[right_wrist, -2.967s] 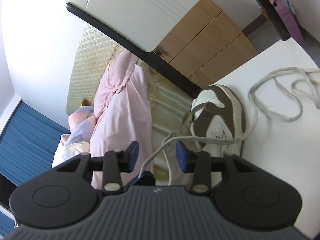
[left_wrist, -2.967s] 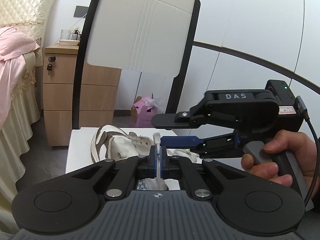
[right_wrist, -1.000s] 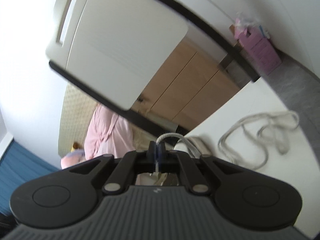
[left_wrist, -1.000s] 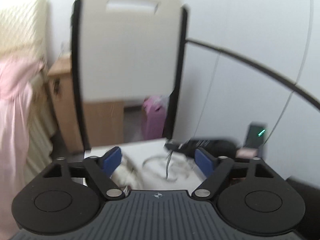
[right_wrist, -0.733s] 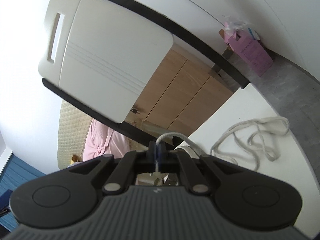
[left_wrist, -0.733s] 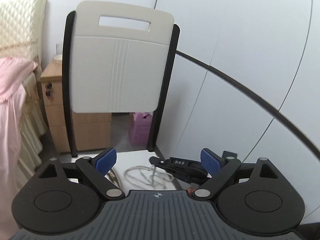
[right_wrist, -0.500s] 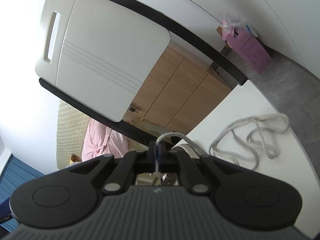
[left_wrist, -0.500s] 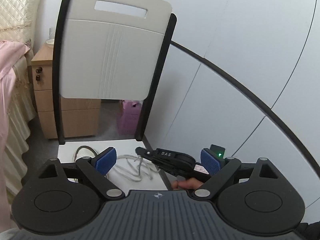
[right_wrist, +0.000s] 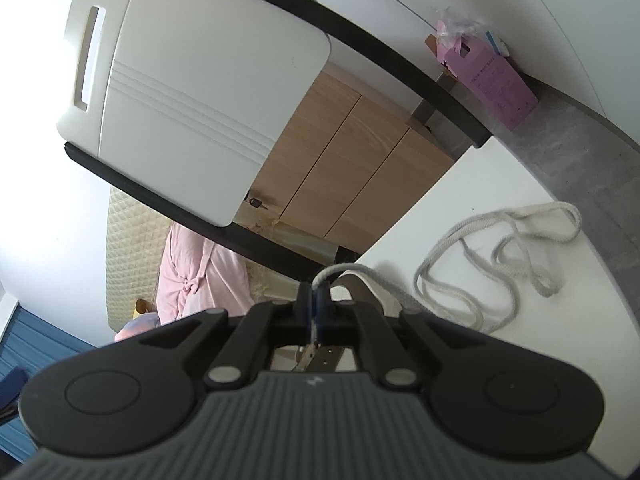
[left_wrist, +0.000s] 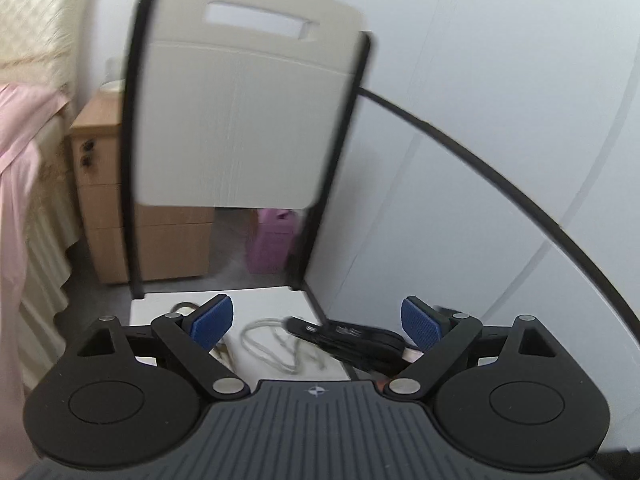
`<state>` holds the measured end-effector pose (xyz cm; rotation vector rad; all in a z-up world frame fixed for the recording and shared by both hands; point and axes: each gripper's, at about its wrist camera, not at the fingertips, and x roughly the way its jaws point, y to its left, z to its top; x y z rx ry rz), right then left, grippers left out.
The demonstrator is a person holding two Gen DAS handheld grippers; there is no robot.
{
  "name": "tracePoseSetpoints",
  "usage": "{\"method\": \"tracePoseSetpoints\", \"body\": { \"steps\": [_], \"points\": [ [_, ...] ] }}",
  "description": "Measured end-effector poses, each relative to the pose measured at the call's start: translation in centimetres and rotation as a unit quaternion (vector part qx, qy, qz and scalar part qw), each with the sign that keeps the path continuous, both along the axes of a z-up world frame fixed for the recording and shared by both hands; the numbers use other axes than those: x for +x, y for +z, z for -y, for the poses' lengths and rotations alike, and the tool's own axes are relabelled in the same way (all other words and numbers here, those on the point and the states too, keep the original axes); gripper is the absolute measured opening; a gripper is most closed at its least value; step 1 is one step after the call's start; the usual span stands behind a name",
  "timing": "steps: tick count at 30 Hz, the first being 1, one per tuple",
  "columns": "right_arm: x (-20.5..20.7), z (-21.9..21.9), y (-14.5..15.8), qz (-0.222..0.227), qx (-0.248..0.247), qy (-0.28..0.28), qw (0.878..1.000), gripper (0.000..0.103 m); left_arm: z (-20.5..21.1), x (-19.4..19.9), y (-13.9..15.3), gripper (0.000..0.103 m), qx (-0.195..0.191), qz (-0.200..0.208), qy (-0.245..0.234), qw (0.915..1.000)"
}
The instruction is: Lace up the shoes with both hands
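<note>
left gripper [left_wrist: 316, 322] now let go of the lace and pulled back, jaws wide with nothing in them, shoelace [right_wrist: 496, 258] lying in loose loops on the white chair seat [right_wrist: 460, 200], one end pinched tight in the closed right gripper [right_wrist: 316, 304], shoe [right_wrist: 376, 292] just beyond its tips

A white chair seat [right_wrist: 472, 216] carries everything, its pale backrest [right_wrist: 200, 92] rising behind between dark side rails. A loose grey-white shoelace [right_wrist: 500, 248] lies coiled on the bare seat near its edge. Beside it rests a shoe [right_wrist: 360, 284], mostly hidden, brown and white at the heel.
</note>
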<state>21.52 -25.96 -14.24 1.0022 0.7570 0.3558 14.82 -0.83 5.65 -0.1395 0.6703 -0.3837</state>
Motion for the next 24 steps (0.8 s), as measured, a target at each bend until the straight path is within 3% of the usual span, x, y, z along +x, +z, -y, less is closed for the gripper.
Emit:
{"method": "tracePoseSetpoints", "body": {
  "steps": [5, 8, 10, 13, 16, 24],
  "points": [
    [1.0, -0.4, -0.8, -0.021, 0.013, -0.008, 1.000, 0.003, -2.3, 3.7, -4.7, 0.093, 0.034, 0.033, 0.061, 0.9970],
    [2.4, -1.1, -0.9, -0.027, 0.022, -0.012, 0.999, 0.003, -3.7, 6.7, -9.1, 0.090, 0.047, 0.042, 0.065, 0.9959],
    [3.5, -1.6, -1.2, -0.031, 0.025, -0.012, 0.999, 0.003, -4.4, 8.6, -12.0, 0.071, 0.050, 0.022, 0.068, 0.9962],
    [5.4, -2.6, -1.8, -0.036, 0.022, -0.007, 0.999, 0.003, -5.1, 11.0, -15.3, 0.045, 0.020, -0.009, 0.053, 0.9984],
    [7.4, -3.6, -2.6, -0.043, 0.010, 0.002, 0.999, 0.003, -4.4, 12.2, -17.3, 0.031, 0.048, -0.008, 0.030, 0.9984],
    [9.0, -4.8, -5.2, -0.062, -0.017, 0.009, 0.998, 0.003, -2.4, 12.9, -20.5, 0.023, 0.097, -0.005, -0.071, 0.9928]
  ]
}}
